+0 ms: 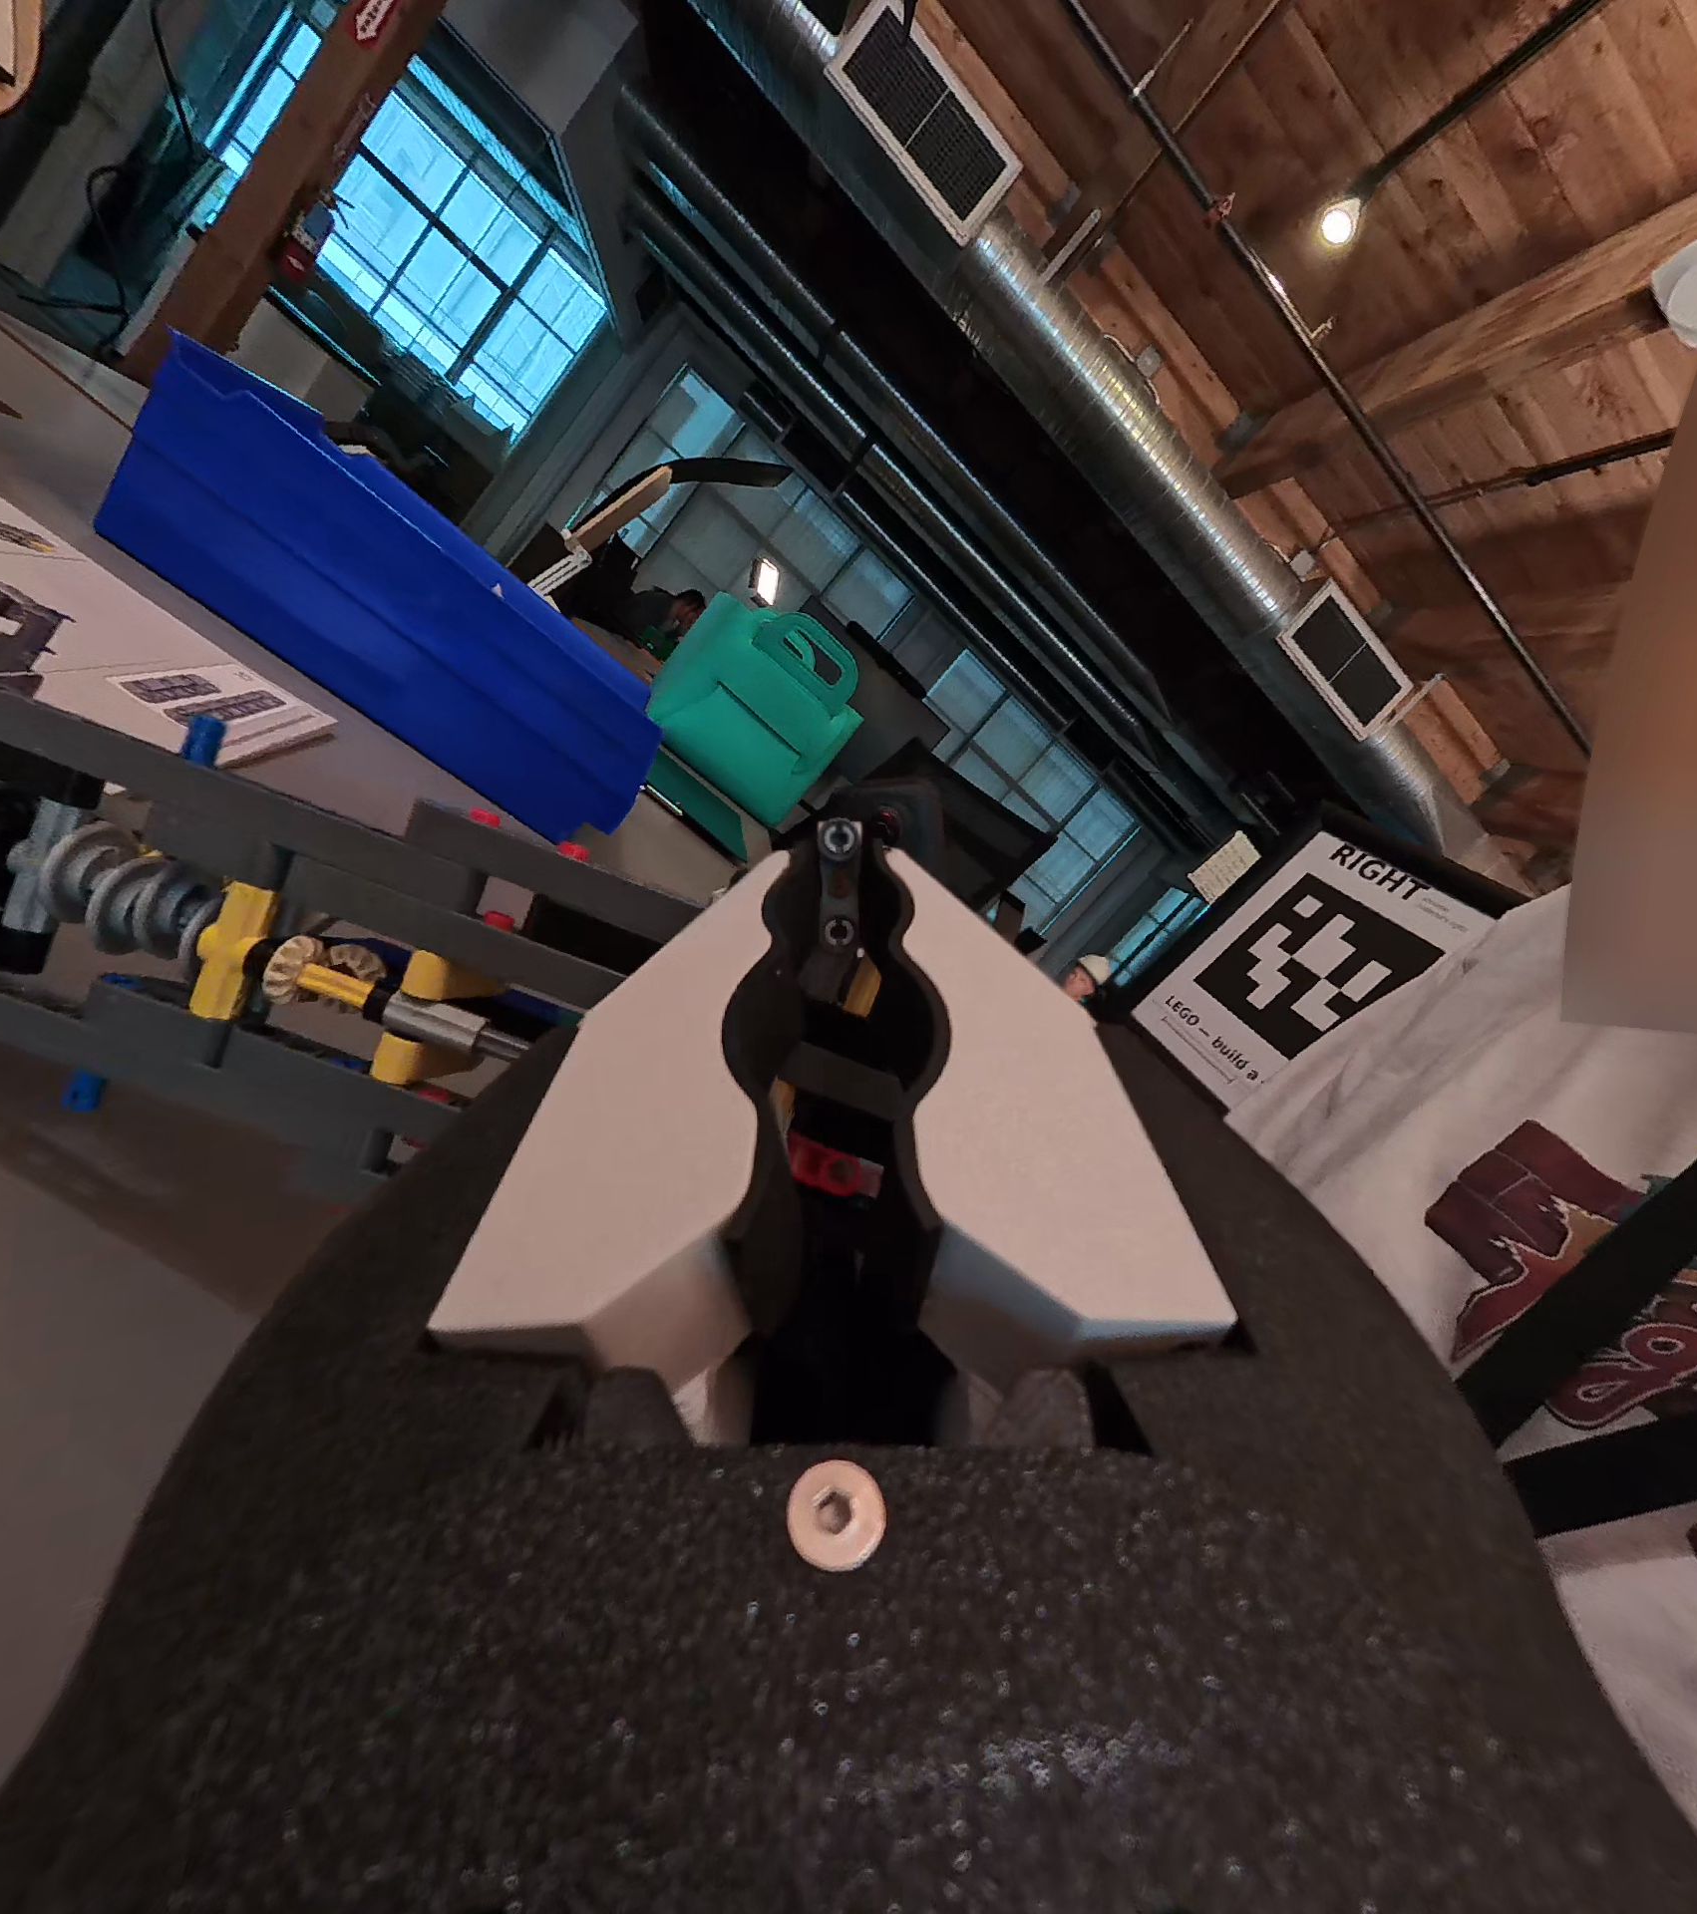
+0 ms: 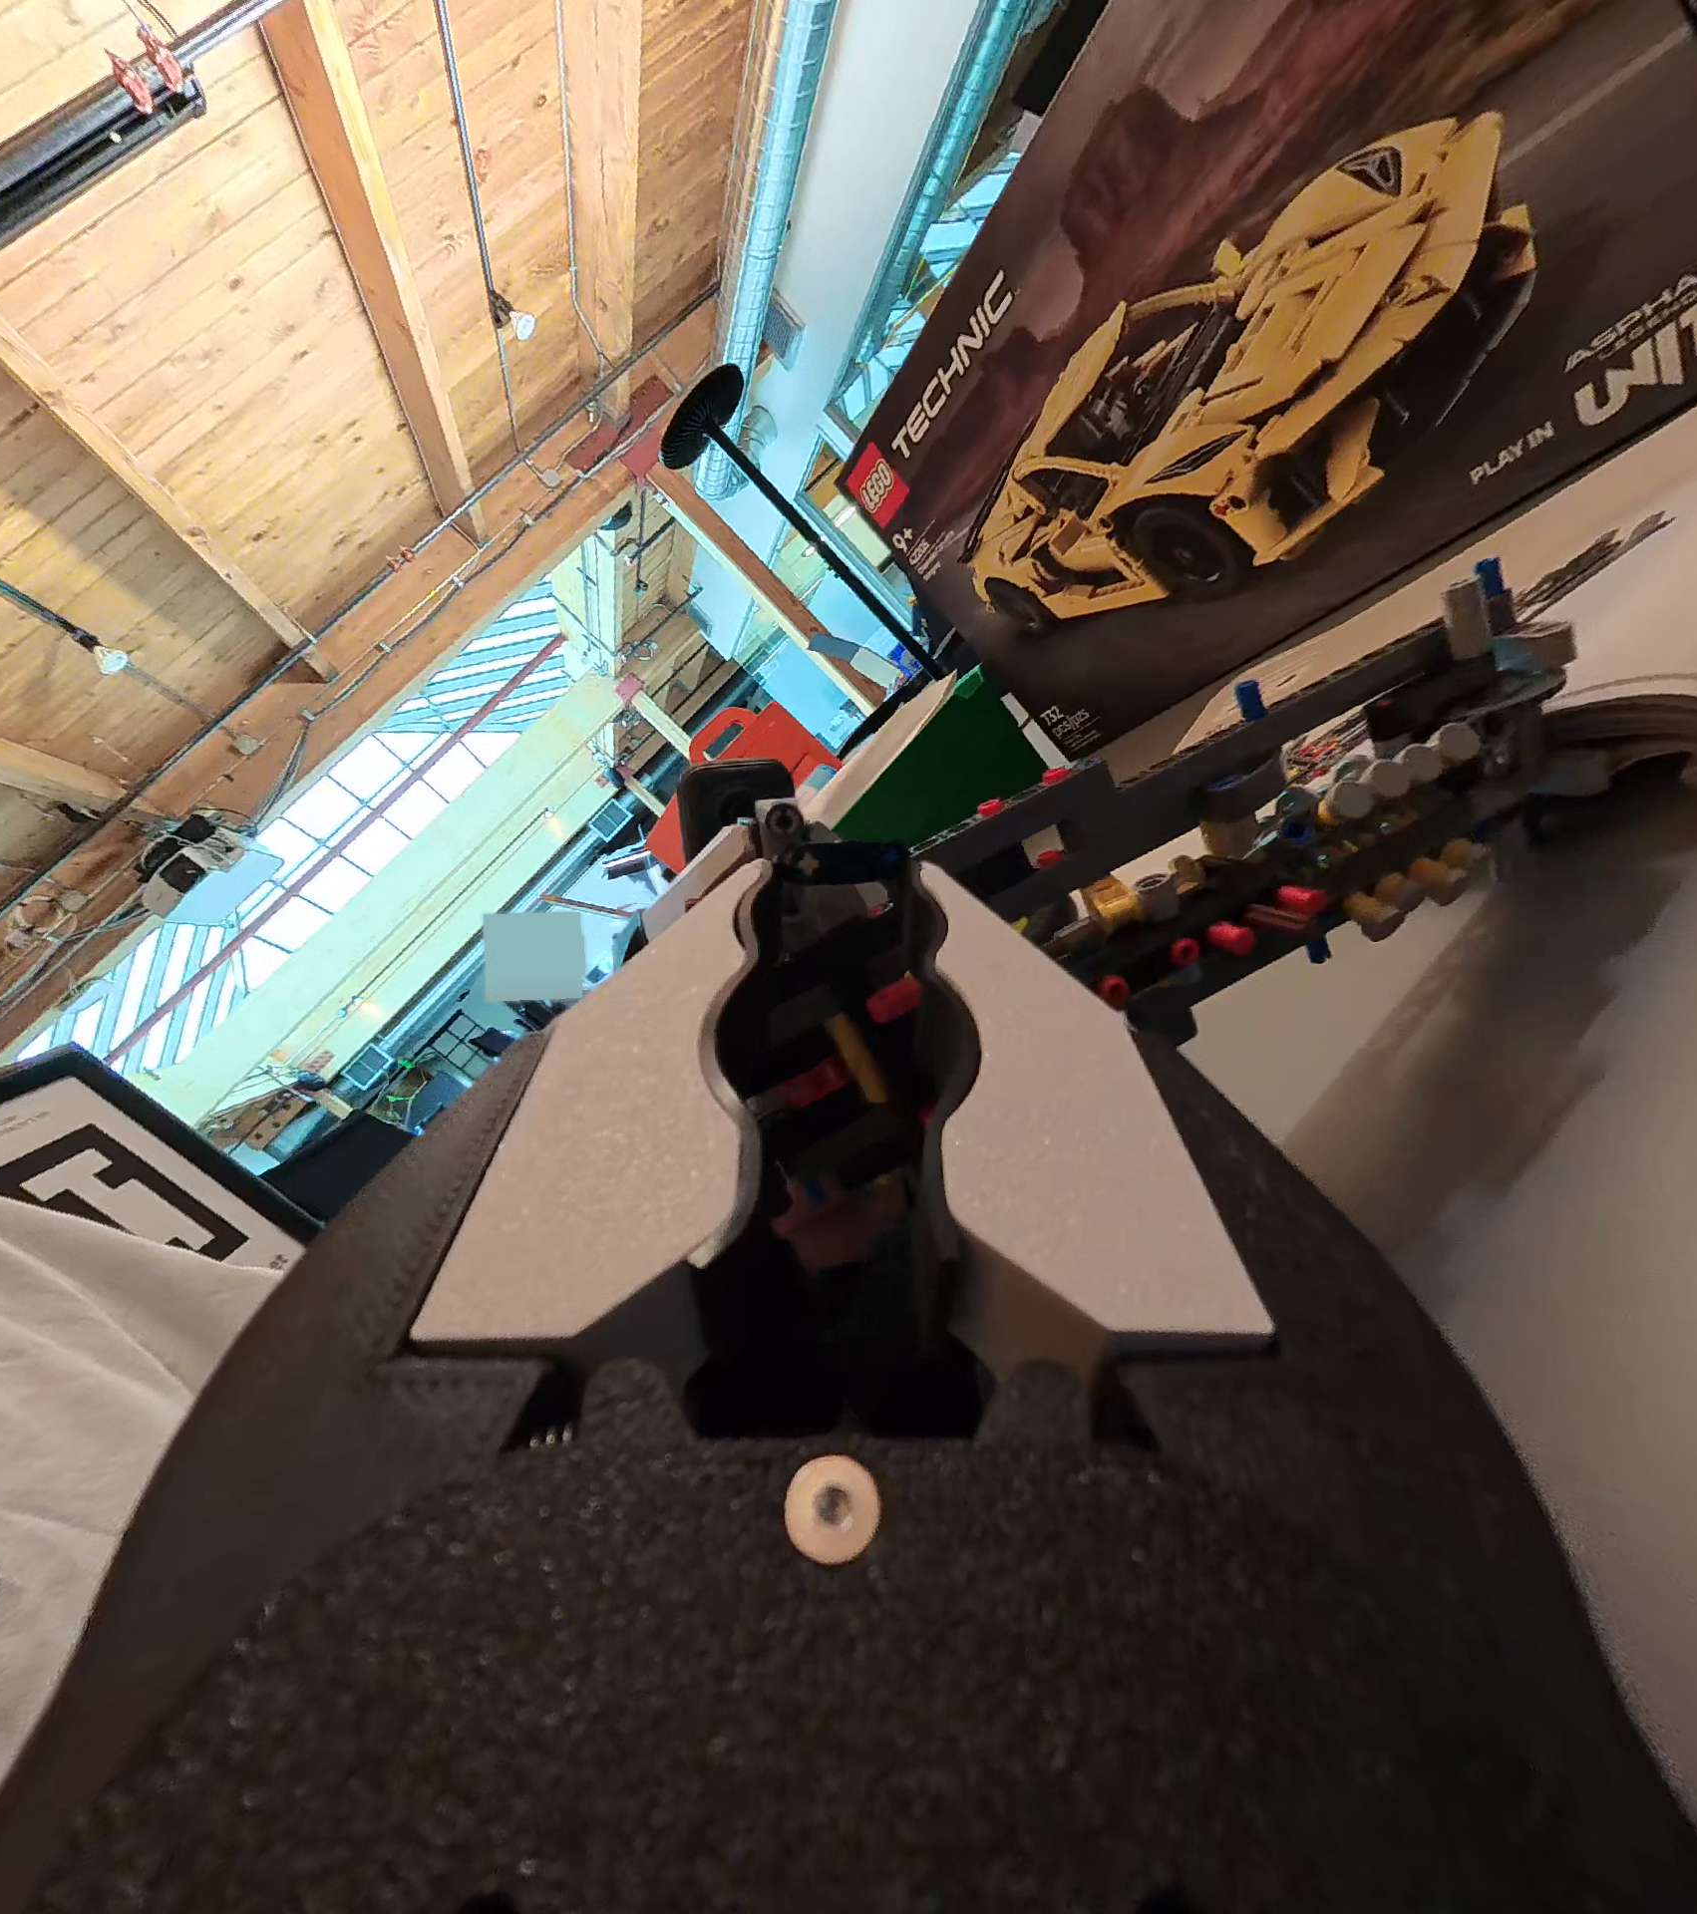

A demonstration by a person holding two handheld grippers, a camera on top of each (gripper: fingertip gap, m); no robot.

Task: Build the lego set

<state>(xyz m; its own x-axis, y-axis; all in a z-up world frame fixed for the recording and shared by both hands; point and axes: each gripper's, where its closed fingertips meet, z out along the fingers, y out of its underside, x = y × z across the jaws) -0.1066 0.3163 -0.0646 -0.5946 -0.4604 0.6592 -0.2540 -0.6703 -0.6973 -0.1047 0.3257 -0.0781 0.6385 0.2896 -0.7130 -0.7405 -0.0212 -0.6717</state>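
Left gripper [image 1: 839, 860] is pinching a small black piece [image 1: 836, 911] at your fingertips, jaws pressed nearly together on it, and you're holding it tilted up off the table [image 1: 47, 1295]. Behind that piece, in the gap between the fingers, more black, yellow and red parts are showing; can't tell what they're joined to.

Right gripper [image 2: 829, 860] is closing on a small lego assembly [image 2: 839, 1077], black with red pins and a yellow rod, running down the gap between the fingers. You're pointing both grippers toward each other, tips close; the left gripper's camera is showing just past the right tips.

Half-built lego car frame [image 1: 233, 932] is lying on the table to the left of your left gripper, grey beams with a grey spring, yellow connectors, tan gears and red and blue pins. In the right wrist view it's sitting to the right of the gripper, not touched.

Blue bin [image 1: 357, 590] is sitting behind the frame, a green bag [image 1: 751, 715] just past it. Open instruction booklet [image 2: 1652, 715] is lying behind the frame, and the set's box [image 2: 1342, 363] is standing behind that.
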